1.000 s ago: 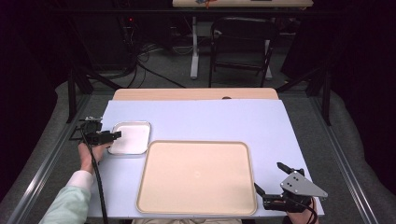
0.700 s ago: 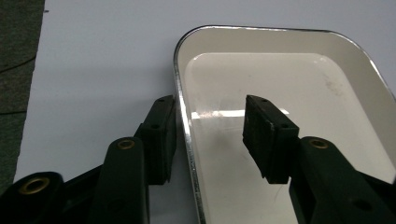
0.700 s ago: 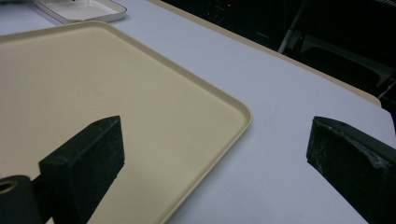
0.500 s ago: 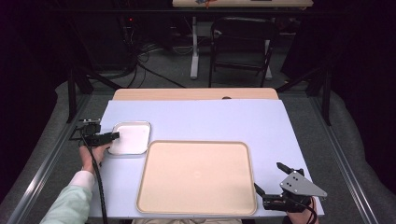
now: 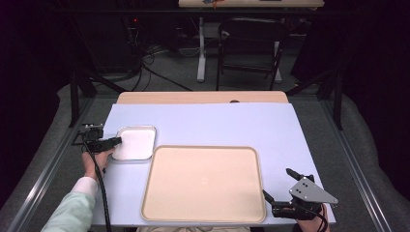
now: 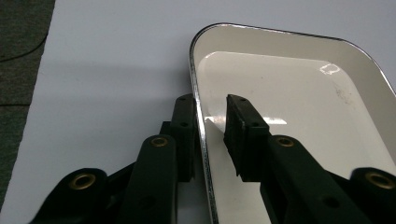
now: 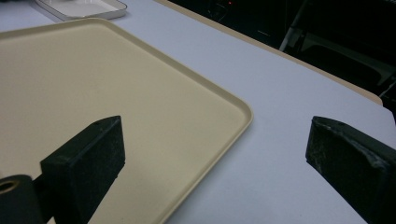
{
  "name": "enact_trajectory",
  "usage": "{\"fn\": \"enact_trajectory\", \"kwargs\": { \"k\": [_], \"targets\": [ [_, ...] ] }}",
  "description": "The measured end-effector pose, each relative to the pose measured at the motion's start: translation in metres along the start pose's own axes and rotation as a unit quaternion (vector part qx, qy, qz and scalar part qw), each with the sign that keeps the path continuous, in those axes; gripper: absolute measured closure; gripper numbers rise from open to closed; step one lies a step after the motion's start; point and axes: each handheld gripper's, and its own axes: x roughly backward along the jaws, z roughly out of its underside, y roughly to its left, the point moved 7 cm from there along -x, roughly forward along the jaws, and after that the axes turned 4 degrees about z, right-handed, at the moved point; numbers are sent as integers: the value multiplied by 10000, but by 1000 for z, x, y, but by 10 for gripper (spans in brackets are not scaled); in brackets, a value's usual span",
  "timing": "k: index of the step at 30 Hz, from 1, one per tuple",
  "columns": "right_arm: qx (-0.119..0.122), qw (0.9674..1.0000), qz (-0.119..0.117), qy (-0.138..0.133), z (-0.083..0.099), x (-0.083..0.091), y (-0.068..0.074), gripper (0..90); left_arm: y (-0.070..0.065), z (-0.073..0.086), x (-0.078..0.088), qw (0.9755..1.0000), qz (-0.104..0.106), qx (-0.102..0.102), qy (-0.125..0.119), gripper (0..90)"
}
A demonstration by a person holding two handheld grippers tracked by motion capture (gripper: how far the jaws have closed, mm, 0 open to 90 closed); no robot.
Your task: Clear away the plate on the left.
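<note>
The small white tray lies on the pale blue table cover, at about nine o'clock from the table's middle, close to the left edge. Its chrome-trimmed rim runs between the two jaws of the left gripper: one jaw sits outside on the cover, the other inside over the white floor. The jaws have just been closing on that rim; the outer one looks against it, while a narrow gap shows at the inner pad, so the rim is straddled but not yet pinched (a near thing).

The tray's near right corner lies just beside the far left corner of the large beige tray, at five o'clock from it; whether the two touch I cannot tell. At twelve and three o'clock from the small tray the cover is bare, giving free room; at nine o'clock only a narrow strip of cover remains before the table's edge, and the person's left hand occupies it.

The right gripper hovers at the beige tray's near right corner, at five o'clock from the table's middle, its jaws spread wide and grasping nothing, one over the tray's rim, the other over the bare cover.
</note>
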Motion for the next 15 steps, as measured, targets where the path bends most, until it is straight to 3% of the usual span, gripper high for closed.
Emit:
{"fn": "enact_trajectory", "kwargs": {
  "k": [4, 11, 15],
  "targets": [
    [1, 10000, 2, -1, 0, 0, 0, 43, 1, 1, -1, 9997, 116, 208, -95, 819],
    [-3, 10000, -4, 7, 0, 0, 0, 53, 4, 1, 0, 9981, 334, 484, -192, 869],
    [-1, 10000, 8, 3, 0, 0, 0, 53, 3, 2, 1, 9977, 396, 523, -194, 878]
  ]
}}
